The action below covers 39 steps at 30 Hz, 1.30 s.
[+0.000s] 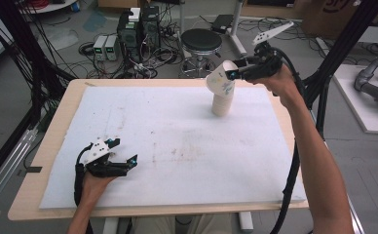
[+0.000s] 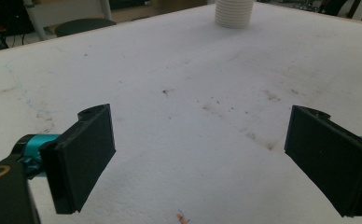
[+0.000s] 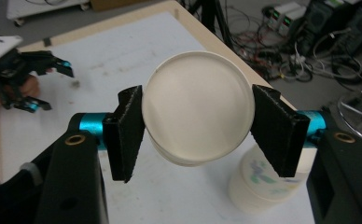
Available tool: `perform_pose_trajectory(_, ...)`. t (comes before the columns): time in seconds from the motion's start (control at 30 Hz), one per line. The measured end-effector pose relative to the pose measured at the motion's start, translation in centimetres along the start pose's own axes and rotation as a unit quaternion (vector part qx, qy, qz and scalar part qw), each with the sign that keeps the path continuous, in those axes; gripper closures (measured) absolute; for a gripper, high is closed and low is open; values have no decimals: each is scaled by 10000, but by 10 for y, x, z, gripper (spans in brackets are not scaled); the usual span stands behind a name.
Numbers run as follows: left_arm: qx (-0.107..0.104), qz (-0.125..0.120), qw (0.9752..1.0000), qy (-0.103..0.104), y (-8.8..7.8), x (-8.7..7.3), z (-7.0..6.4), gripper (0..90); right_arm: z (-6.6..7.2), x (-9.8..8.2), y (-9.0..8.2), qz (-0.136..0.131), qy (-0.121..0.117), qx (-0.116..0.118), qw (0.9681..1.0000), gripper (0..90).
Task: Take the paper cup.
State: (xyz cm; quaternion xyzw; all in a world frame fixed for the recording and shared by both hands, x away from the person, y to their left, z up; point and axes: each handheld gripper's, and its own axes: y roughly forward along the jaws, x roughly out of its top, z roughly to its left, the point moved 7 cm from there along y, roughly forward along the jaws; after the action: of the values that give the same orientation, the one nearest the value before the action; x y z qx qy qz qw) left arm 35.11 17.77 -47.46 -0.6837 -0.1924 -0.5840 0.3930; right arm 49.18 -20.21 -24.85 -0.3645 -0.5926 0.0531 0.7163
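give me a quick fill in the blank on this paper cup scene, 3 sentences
1. The right gripper is shut on a paper ____, held tilted above the stack of cups.
2. The left gripper rests with its jaws ____ and nothing between them.
3. The stack stands on the ____ mat covering the table.

Missing words: cup; open; white
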Motion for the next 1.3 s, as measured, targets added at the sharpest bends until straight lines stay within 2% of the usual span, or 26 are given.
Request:
perform_pose_trajectory(0.2,-18,7,10000,-12,0,0,0,86,38,-16,0,-351,-252,222,9988,384)
perform_pose_trajectory(0.23,-16,15,10000,-6,0,0,0,87,51,-22,-1,-464,-355,275,9979,384)
perform_pose_trajectory(0.27,-16,17,10000,-6,0,0,0,87,51,-22,-1,-464,-355,275,9979,384)
perform_pose_trajectory(0.3,-20,28,10000,-9,0,0,0,87,57,-24,-2,-500,-381,313,9975,384)
perform_pose_trajectory(0.33,-22,30,10000,-15,0,0,0,87,68,-27,-4,-698,-452,348,9959,384)
perform_pose_trajectory(0.4,-23,33,10000,-14,0,0,0,87,73,-30,-4,-755,-460,377,9954,384)
perform_pose_trajectory(0.43,-24,36,10000,-17,0,0,0,87,82,-35,-3,-826,-528,388,9944,384)
perform_pose_trajectory(0.47,-28,32,10000,-19,0,0,0,87,82,-35,-3,-826,-528,388,9944,384)
perform_pose_trajectory(0.67,-46,13,10000,-11,0,0,-1,87,104,-55,10,-1058,-472,561,9917,384)
perform_pose_trajectory(0.8,-71,6,10000,-6,0,0,-1,87,120,-72,27,-1236,-476,690,9888,384)
perform_pose_trajectory(0.83,-67,-12,10000,-33,-1,0,0,87,120,-72,27,-1236,-476,690,9888,384)
perform_pose_trajectory(0.93,-91,-41,9999,-64,-1,0,1,87,129,-88,41,-1307,-460,755,9875,384)
perform_pose_trajectory(1.07,-113,-61,9999,-115,-2,0,1,87,131,-95,47,-1453,-426,770,9855,384)
perform_pose_trajectory(1.2,-115,-65,9999,-108,-2,0,1,87,135,-101,53,-1568,-323,893,9831,384)
perform_pose_trajectory(1.3,-120,-65,9999,-100,-2,0,1,88,135,-103,56,-1562,-342,897,9830,384)
